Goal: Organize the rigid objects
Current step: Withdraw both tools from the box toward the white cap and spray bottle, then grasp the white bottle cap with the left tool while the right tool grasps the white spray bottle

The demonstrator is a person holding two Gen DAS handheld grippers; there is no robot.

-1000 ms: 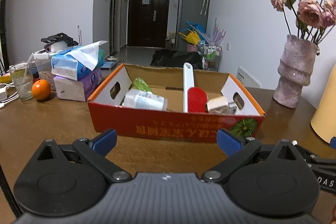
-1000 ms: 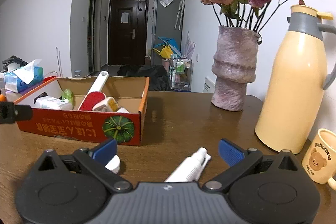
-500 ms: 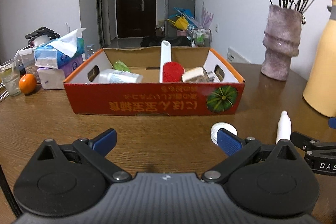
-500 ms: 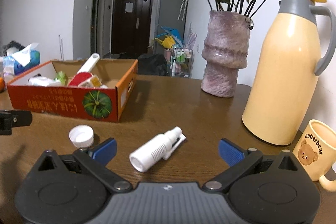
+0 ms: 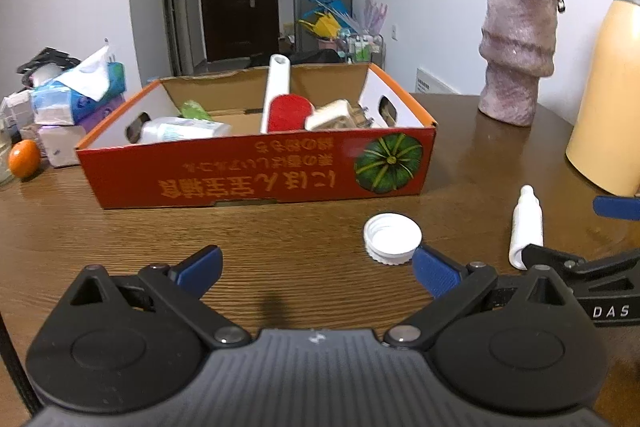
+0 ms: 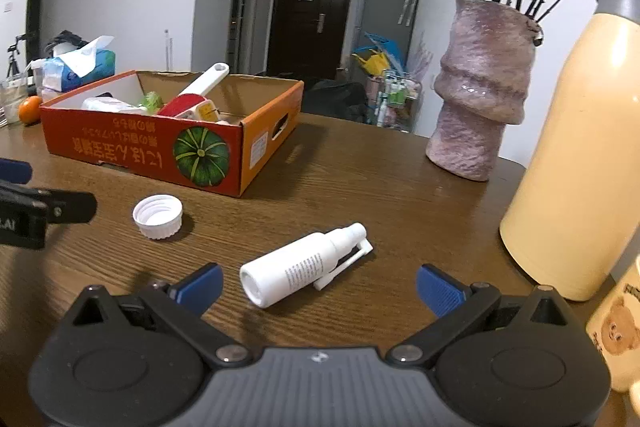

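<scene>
An orange cardboard box [image 5: 256,179] [image 6: 140,151] on the brown table holds a red-and-white brush [image 5: 276,95], a white bottle [image 5: 180,129] and other small items. In front of it lie a white cap [image 5: 393,238] [image 6: 157,211] and a white spray bottle [image 6: 304,263] [image 5: 527,223], on its side. My left gripper [image 5: 316,269] is open above bare table, the cap just beyond its right fingertip. My right gripper [image 6: 320,285] is open, and the spray bottle lies between its fingers, nearer the left one.
A pink vase [image 6: 484,99] with flowers and a cream thermos [image 6: 576,163] stand on the right, a bear mug [image 6: 616,327] nearest me. Tissue packs [image 5: 76,99] and an orange [image 5: 25,157] sit left of the box.
Both grippers have drawn back from the box and dropped lower. The cap and the spray bottle have come into view and now lie close in front of the fingers.
</scene>
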